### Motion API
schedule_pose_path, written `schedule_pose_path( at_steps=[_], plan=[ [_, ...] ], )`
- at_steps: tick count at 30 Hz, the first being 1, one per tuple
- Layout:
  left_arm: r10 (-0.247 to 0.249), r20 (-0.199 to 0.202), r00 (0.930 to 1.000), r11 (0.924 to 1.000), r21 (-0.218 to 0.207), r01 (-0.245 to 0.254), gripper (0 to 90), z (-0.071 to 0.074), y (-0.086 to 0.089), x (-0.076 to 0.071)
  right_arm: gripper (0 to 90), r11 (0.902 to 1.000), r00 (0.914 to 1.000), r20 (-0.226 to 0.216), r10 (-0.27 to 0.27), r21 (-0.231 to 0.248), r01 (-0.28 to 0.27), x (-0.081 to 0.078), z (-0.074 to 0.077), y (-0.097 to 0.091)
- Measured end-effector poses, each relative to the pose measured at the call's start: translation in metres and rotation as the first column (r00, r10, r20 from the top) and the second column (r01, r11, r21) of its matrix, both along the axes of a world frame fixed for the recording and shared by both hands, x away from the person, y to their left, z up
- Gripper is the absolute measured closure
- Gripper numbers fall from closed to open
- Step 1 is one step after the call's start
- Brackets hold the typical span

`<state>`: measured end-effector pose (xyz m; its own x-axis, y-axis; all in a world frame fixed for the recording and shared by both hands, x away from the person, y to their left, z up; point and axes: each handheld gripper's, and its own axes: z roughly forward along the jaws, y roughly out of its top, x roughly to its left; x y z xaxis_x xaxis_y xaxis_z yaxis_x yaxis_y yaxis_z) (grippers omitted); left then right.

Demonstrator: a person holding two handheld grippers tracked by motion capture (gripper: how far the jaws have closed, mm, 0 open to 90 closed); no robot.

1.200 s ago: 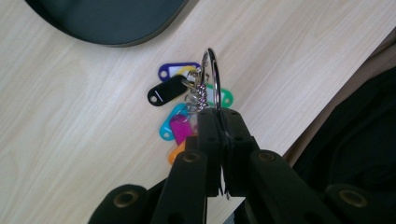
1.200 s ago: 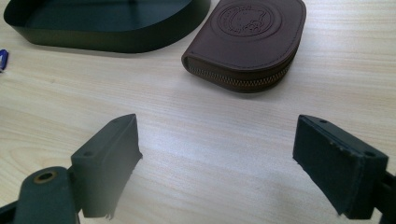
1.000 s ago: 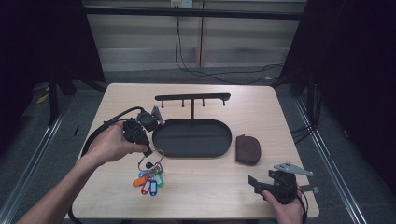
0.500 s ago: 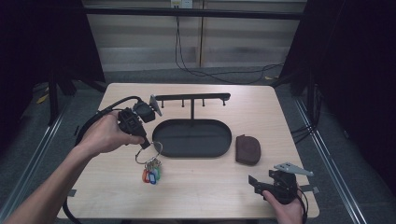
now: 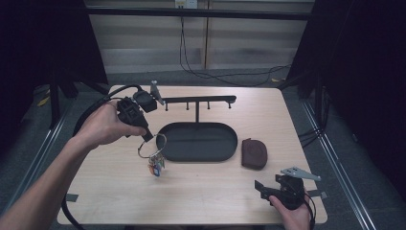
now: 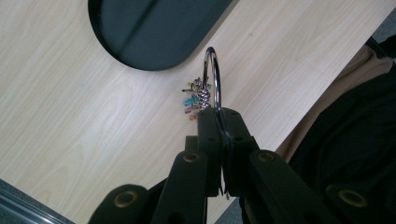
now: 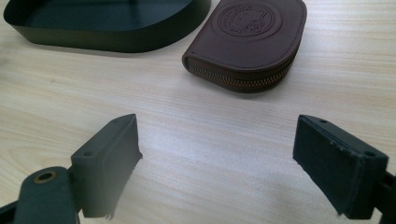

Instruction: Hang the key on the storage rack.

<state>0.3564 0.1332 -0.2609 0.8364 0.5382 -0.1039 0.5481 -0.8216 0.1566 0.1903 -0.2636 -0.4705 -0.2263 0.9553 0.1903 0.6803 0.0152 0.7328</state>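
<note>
The right tool (image 5: 262,189) rests nearest on the surface (image 5: 215,191), jaws wide apart and holding nothing. The left tool (image 5: 146,136) is clamped on the big steel key ring (image 6: 212,77), which hangs clear above the surface just left of the black tray (image 5: 225,153). Its bunch of small colour-tagged keys (image 5: 155,164) dangles below. Likely aim: 1 hook of the rack (image 5: 198,100); a level, steady ring should slip on cleanly.

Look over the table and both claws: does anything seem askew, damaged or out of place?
Nothing stands out. The left claw grips the key ring, its keys dangling above the table. The tray and brown pouch lie flat, undamaged.
</note>
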Motion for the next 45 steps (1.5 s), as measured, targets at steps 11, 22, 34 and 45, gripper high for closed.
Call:
schedule_pose_path(
  at_steps=[11,22,34,45],
  plan=[
    [0.042,0.026,0.9988,0.9991,-0.008,-0.042,88.3,0.013,-0.001,0.015,14.9,1.0000,1.0000,-0.002,0.004,0.002,-0.004,0.000,0.000,0.000],
    [0.032,0.030,0.9991,0.9995,0.007,-0.032,88.3,0.023,-0.014,0.025,14.8,1.0000,1.0000,-0.002,0.005,0.000,-0.005,0.000,0.000,0.000],
    [0.052,0.041,0.9978,0.9986,0.011,-0.052,88.4,0.026,-0.029,0.044,14.9,1.0000,1.0000,-0.004,0.005,-0.002,-0.005,-0.001,0.000,0.000],
    [0.095,0.024,0.9952,0.9950,0.030,-0.095,88.4,0.023,-0.029,0.067,15.0,1.0000,0.9999,-0.009,0.006,-0.005,-0.006,-0.001,0.000,0.000]
  ],
)
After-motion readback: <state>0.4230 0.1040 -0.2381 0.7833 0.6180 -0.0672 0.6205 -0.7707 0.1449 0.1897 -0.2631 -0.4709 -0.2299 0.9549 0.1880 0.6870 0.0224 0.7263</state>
